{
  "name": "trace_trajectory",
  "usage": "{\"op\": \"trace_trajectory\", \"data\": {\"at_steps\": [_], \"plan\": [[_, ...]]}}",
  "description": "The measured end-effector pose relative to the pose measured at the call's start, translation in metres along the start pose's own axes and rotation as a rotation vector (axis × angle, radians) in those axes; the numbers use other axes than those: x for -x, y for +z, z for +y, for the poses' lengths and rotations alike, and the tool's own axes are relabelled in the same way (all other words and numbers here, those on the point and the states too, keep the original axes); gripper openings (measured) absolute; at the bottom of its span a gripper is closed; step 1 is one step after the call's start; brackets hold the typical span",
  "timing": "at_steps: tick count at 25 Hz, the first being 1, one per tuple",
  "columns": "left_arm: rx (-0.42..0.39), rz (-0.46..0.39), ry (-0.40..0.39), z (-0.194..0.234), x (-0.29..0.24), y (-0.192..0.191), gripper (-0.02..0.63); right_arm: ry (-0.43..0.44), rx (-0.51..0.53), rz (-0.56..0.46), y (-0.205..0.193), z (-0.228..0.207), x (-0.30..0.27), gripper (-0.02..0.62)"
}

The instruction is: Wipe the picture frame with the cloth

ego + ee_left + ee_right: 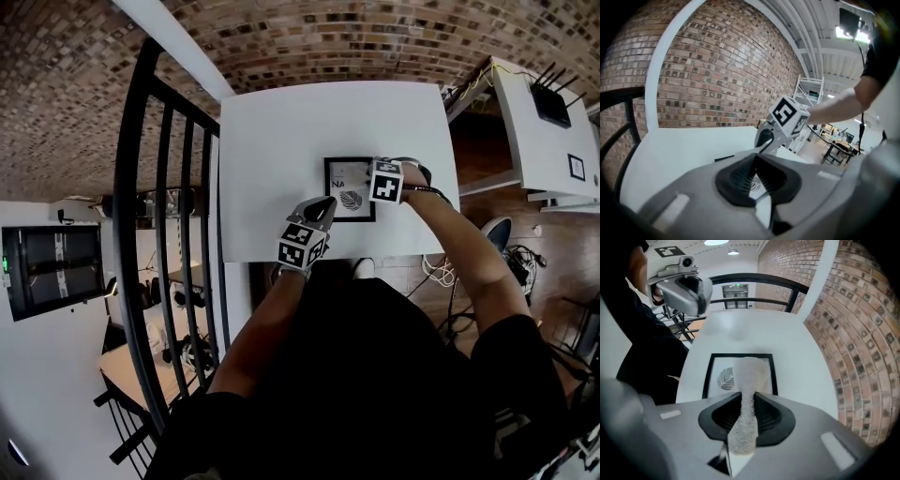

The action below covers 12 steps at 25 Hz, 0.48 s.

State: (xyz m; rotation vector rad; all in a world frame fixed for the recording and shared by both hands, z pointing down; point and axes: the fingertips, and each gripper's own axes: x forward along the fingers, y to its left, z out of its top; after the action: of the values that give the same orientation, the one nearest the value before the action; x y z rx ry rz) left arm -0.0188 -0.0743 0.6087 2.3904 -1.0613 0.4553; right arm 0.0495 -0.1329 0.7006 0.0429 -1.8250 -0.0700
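Observation:
A black picture frame (348, 177) with a leaf print lies flat on the white table (281, 141), near its front edge. My right gripper (373, 189) comes in from the frame's right and is shut on a pale grey cloth (749, 376). The cloth's free end rests on the glass of the frame (719, 376). My left gripper (326, 204) has its tip at the frame's near left corner, jaws shut with nothing seen between them. In the left gripper view its jaws (757, 161) point at the frame's dark edge (724, 158), with the right gripper (765, 138) just beyond.
A black metal railing (159, 187) runs along the table's left side. A brick wall (853, 333) stands behind the table. A white cabinet (544, 141) with a router on it stands to the right. The table's front edge is just below the frame.

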Motion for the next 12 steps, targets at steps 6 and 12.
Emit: {"op": "trace_trajectory", "data": {"at_steps": [6, 12], "plan": [[0.005, 0.019, 0.004, 0.003, 0.002, -0.004, 0.002, -0.104, -0.033, 0.014, -0.009, -0.056, -0.011, 0.083], [0.001, 0.021, -0.005, 0.004, 0.005, -0.005, 0.002, -0.093, -0.049, 0.046, -0.014, -0.063, -0.039, 0.083]]}}
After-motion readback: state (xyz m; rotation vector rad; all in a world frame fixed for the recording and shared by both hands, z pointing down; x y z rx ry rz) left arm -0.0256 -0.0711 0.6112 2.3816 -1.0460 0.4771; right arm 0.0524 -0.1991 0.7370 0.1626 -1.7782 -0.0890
